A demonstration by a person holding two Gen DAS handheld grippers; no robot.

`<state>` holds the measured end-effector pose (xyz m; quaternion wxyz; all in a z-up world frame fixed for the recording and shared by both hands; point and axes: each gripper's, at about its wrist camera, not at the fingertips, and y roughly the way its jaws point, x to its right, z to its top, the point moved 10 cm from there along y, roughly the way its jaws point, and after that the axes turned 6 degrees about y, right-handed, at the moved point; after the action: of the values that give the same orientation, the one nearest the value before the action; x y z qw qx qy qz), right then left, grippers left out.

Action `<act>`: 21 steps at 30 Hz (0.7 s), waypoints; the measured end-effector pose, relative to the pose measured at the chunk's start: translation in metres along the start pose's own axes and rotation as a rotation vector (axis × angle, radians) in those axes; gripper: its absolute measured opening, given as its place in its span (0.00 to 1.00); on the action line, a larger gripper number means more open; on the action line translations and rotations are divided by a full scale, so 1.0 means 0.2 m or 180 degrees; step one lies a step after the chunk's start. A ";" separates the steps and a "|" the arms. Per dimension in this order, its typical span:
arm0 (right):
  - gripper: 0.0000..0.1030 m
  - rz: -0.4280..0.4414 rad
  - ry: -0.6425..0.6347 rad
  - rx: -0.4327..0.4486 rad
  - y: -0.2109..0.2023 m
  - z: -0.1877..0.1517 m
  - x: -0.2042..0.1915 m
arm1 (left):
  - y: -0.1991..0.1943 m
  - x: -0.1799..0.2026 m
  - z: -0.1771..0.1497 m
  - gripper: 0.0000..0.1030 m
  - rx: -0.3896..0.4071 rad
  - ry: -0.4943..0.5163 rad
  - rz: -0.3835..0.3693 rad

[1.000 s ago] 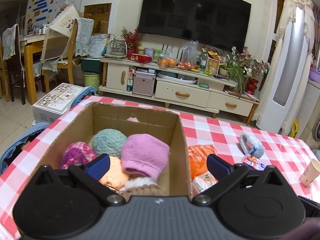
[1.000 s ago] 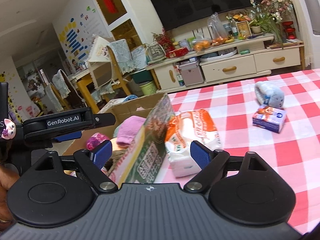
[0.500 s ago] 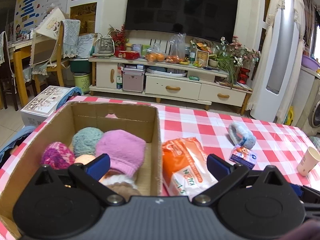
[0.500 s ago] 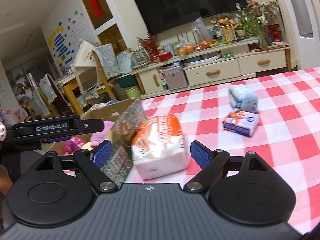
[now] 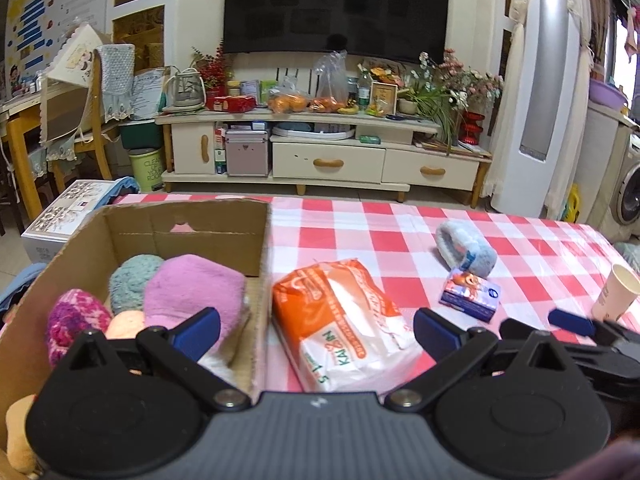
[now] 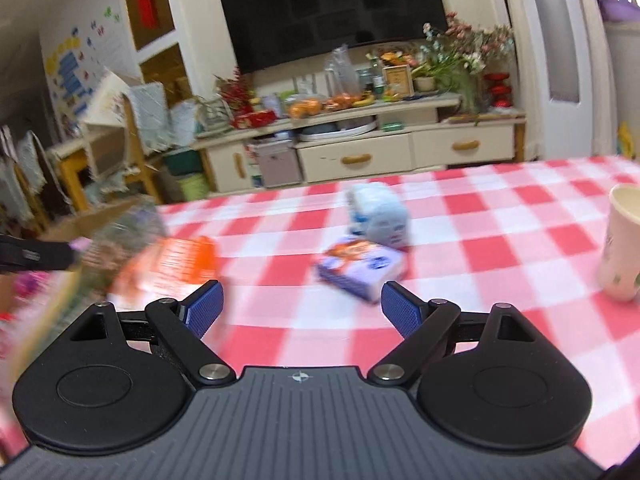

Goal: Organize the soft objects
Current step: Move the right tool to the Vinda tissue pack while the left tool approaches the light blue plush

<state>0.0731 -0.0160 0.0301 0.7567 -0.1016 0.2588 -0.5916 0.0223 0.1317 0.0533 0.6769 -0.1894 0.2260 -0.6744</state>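
Note:
A cardboard box [image 5: 188, 216] on the checked table holds several soft items, among them a pink hat [image 5: 196, 292], a teal knit ball [image 5: 132, 280] and a magenta knit piece [image 5: 74, 318]. An orange tissue pack [image 5: 340, 320] lies right of the box. A light blue fuzzy roll [image 5: 466, 246] and a small purple tissue pack [image 5: 470, 296] lie farther right. My left gripper [image 5: 316, 330] is open and empty, straddling the box wall and the orange pack. My right gripper [image 6: 300, 308] is open and empty, facing the purple pack [image 6: 360, 270] and the blue roll [image 6: 380, 210].
A paper cup [image 6: 620, 240] stands at the table's right side, also in the left wrist view [image 5: 614, 296]. The red-and-white checked tablecloth [image 6: 480, 216] covers the table. A TV cabinet [image 5: 320, 148] stands beyond the far edge. The right wrist view is motion-blurred.
Both grippers have swung to the right. The left view now centres between box and orange pack. The right view has left the box and now faces the purple pack and blue roll.

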 end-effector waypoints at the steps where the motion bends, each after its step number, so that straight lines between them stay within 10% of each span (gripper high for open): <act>1: 1.00 -0.0069 -0.0104 0.0010 0.02 0.00 0.02 | 0.00 0.01 0.00 0.99 -0.0009 0.0022 -0.0005; 21: 1.00 0.0035 -0.0137 -0.0406 0.53 0.07 0.27 | 0.13 0.19 0.00 0.99 -0.0158 0.0135 -0.0067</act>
<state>0.1797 -0.0398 -0.0213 0.7573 -0.1609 0.2803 -0.5675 0.0439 0.0942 0.0371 0.6599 -0.1941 0.2549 -0.6796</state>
